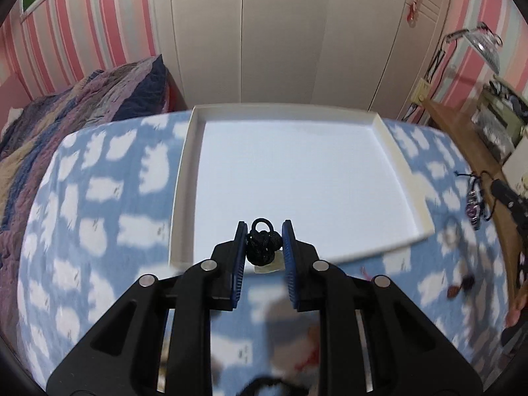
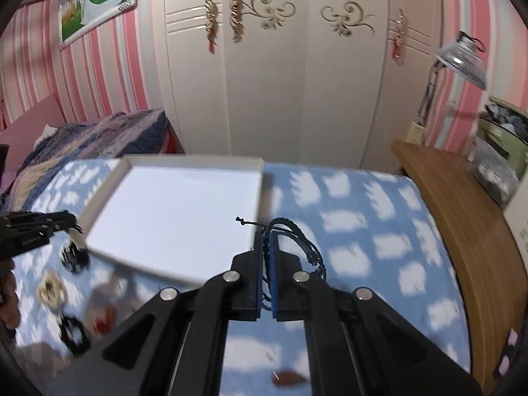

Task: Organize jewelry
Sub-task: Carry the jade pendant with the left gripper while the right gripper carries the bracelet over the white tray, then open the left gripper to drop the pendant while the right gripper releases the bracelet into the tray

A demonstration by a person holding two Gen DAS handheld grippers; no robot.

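Note:
My left gripper (image 1: pixel 264 227) is shut on a black knotted cord (image 1: pixel 262 246); a pale stone piece (image 1: pixel 269 265) hangs under the knot. It is held above the near edge of a shallow white tray (image 1: pixel 184 178). My right gripper (image 2: pixel 265 236) is shut on a black braided cord bracelet (image 2: pixel 297 234), whose loops spill to its right, off the tray's (image 2: pixel 105 184) near right corner. In the right wrist view my left gripper (image 2: pixel 74 222) shows at the far left with its piece dangling. The right gripper (image 1: pixel 495 186) shows at the left wrist view's right edge.
The tray lies on a blue blanket with white patches (image 1: pixel 99 198). Several loose jewelry pieces lie blurred on it: a cream beaded bracelet (image 2: pixel 51 288), a black bracelet (image 2: pixel 74 333), a red item (image 2: pixel 102 323). A wooden desk (image 2: pixel 462 217) stands right, a quilted bed (image 1: pixel 66 115) left.

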